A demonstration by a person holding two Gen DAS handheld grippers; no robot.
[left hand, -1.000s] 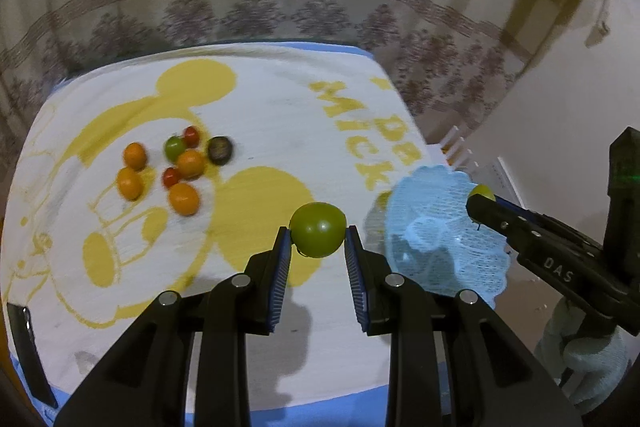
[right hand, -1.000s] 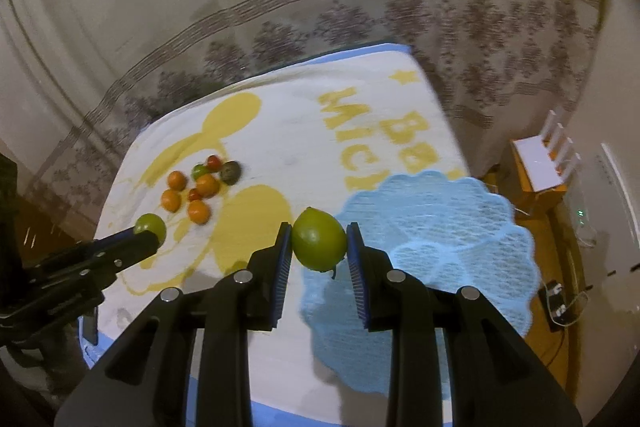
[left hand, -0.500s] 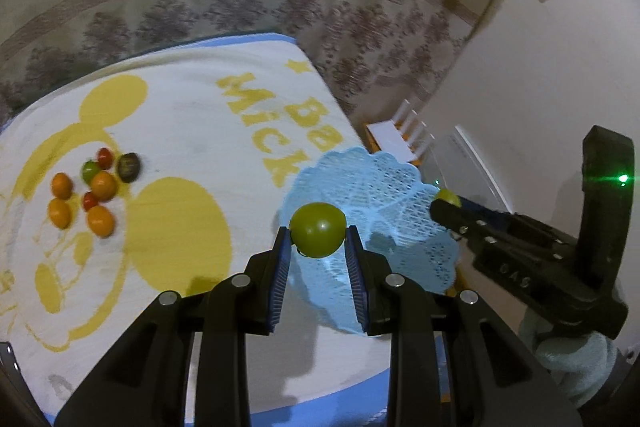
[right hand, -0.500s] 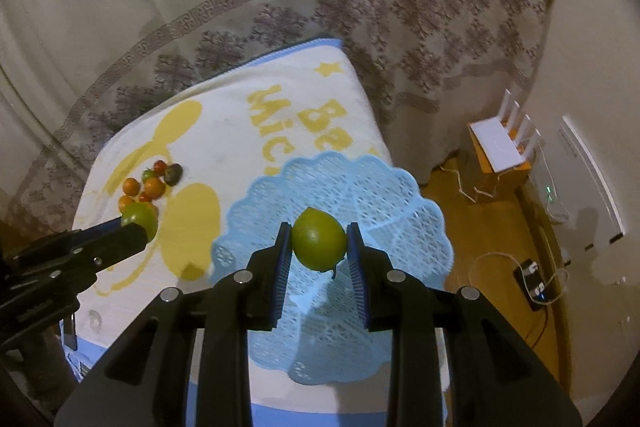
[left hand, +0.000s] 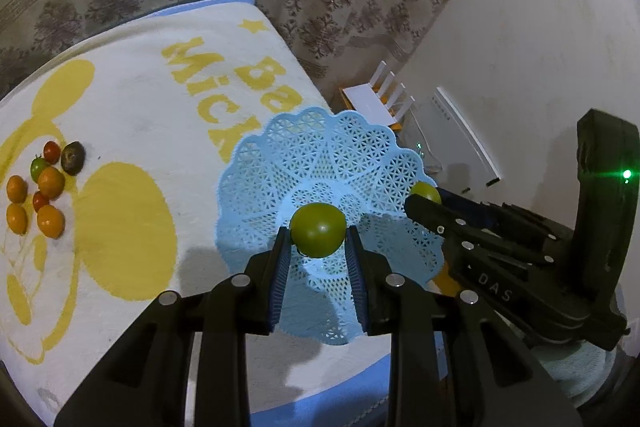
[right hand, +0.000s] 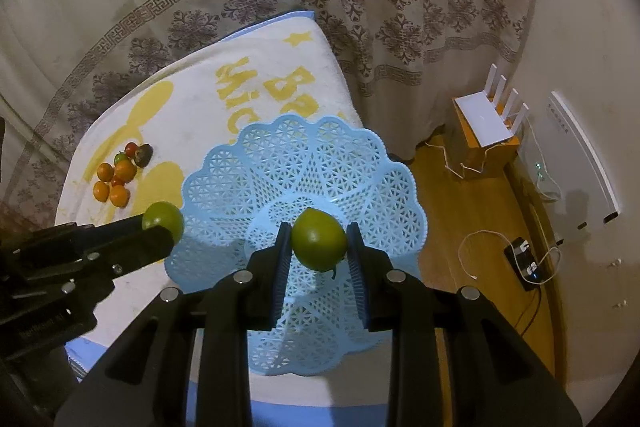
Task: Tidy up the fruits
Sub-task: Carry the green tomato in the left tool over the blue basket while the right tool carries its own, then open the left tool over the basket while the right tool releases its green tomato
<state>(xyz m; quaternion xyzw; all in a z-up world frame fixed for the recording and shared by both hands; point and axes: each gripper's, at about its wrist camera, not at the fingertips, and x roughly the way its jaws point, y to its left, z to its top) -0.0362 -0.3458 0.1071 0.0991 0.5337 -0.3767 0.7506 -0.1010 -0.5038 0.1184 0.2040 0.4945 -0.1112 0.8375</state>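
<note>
Both hand-held grippers are carrying fruit over the blue lattice basket (right hand: 304, 163), which is sitting at the towel's (left hand: 132, 99) right edge, partly overhanging the desk.

Left hand-held gripper (left hand: 318, 247) is clamping a round green tomato (left hand: 318, 235). Right hand-held gripper (right hand: 319, 247) is clamping a green lemon-shaped fruit (right hand: 318, 244), stem end hanging down.

Risks, as I'm judging them:
- Grippers are converging on the same basket centre, so they're risking a collision, or one fruit knocking the other on release.
- Releasing from height, round fruit is likely rolling across the shallow basket and off the overhanging rim to the floor.
- Pressing on the overhanging side could be tipping the basket.

View differences:
- Right wrist is showing the wood floor, cables and white router (right hand: 490, 119) below the overhang.
- Left wrist is showing the remaining small orange, red and dark fruits (left hand: 44, 187) more clearly, well apart from the basket.
</note>
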